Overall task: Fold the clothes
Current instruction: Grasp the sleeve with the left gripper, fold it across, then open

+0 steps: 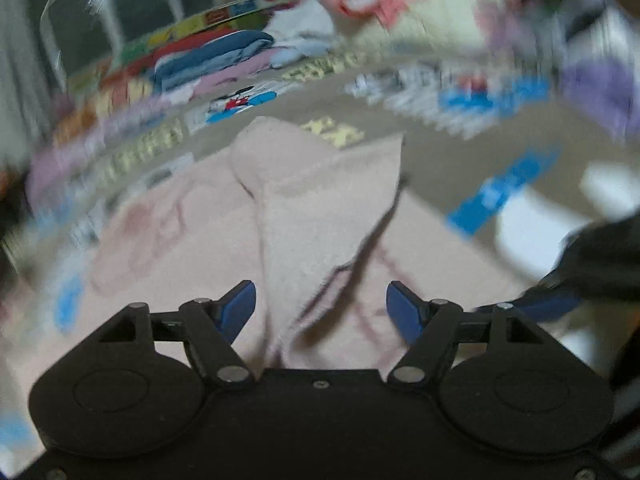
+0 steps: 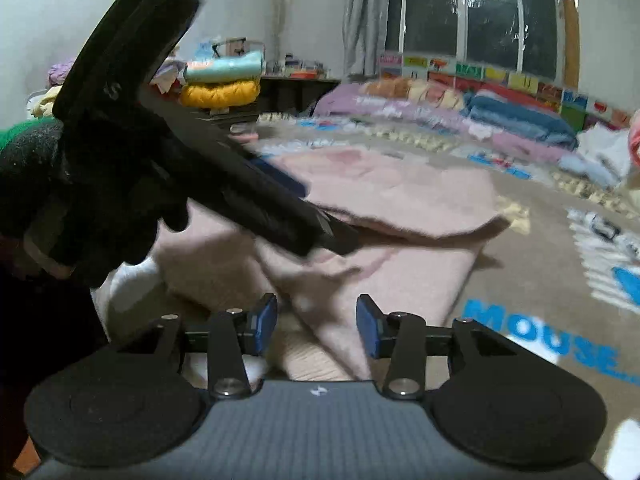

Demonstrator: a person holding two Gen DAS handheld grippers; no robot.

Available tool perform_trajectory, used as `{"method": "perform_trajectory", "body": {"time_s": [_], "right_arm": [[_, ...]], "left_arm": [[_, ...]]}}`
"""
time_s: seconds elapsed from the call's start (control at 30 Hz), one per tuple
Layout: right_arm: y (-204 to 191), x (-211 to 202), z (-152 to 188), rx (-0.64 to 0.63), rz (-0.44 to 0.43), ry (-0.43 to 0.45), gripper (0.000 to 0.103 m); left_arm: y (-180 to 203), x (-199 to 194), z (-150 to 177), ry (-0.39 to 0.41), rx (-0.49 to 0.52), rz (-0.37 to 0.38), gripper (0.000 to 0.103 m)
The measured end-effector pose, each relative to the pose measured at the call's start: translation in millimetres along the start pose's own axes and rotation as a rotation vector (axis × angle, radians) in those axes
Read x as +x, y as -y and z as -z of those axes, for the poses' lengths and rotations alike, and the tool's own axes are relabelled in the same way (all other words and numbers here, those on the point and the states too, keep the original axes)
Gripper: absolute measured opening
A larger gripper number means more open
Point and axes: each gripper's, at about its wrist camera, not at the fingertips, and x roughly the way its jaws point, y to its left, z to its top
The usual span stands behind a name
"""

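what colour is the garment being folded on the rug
Pale pink garment, plain and fuzzy-looking; it shows best in the right wrist view.

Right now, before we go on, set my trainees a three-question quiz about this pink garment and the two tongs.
1. True or false: the left tongs are clamped on the pink garment.
2. What lies between the open jaws of the right tongs?
A. a yellow sweater
B. a fold of the pink garment
C. nothing
3. Fill in: the garment lies on a printed ____.

Key: 1 false; 2 B; 3 mat.
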Motion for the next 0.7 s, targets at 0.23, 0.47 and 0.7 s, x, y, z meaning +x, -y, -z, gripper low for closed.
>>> {"method": "perform_trajectory", "body": {"time_s": [0.23, 0.47, 0.7], "right_arm": [[-1.6, 6.5, 2.3, 0.011, -0.033, -0.033, 0.062], [-1.7, 6.2, 4.5, 0.014, -0.044, -0.043, 0.063], [-5.8, 1.5, 1.2, -0.012, 0.004, -0.015, 0.061]], "left_arm": [[-2.3, 41.1, -30.5, -0.030, 0.050, -0.050, 0.048], [-79.2, 36.2, -15.2, -0.003, -0.504, -0.004, 0.006], [-124.9, 19.3, 30.3, 0.040, -0.931, 0.105, 0.005]]}}
